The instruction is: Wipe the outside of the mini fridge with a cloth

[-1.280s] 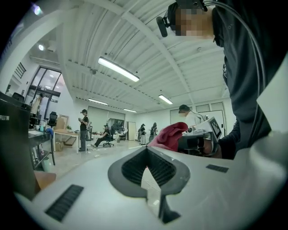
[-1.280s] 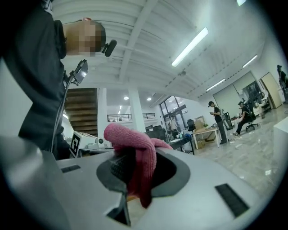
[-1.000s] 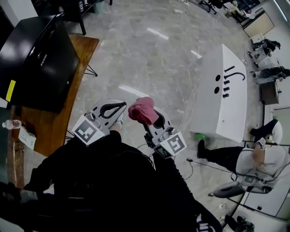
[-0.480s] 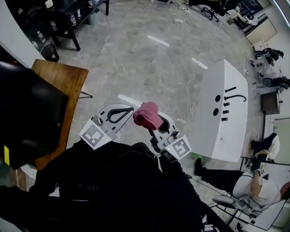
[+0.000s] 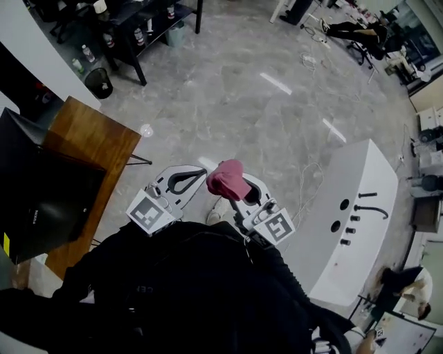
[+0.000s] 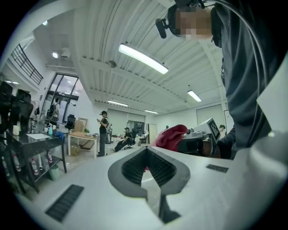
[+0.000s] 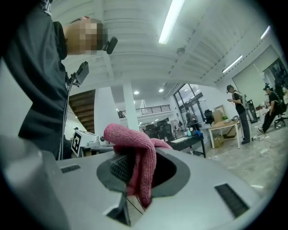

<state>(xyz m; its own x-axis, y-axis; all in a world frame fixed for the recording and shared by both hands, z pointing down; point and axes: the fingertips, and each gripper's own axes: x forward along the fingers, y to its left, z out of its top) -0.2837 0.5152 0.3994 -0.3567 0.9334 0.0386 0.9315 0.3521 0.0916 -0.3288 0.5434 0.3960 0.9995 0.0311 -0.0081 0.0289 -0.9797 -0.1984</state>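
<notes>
The black mini fridge [image 5: 38, 197] stands on a wooden table [image 5: 93, 138] at the left edge of the head view, well left of both grippers. My right gripper [image 5: 232, 185] is held close to my body over the floor, shut on a pink cloth [image 5: 227, 178]. In the right gripper view the cloth [image 7: 135, 141] bunches over the jaws of the right gripper [image 7: 135, 164] and hangs down between them. My left gripper [image 5: 185, 181] sits just left of it, jaws together with nothing in them. The left gripper view has the left gripper [image 6: 145, 152] pointing into the room, the cloth [image 6: 172, 136] beside it.
A white counter [image 5: 325, 256] with black tap fittings [image 5: 360, 207] lies at the right. Cables [image 5: 304, 183] trail over the grey floor beside it. A black shelf rack [image 5: 138, 21] and a bin [image 5: 101, 83] stand at the back left. People are at far desks.
The head view has swung: the fridge and wooden table have slid toward the left edge and the white counter lower right. Both grippers stay near my body, the cloth still held.
</notes>
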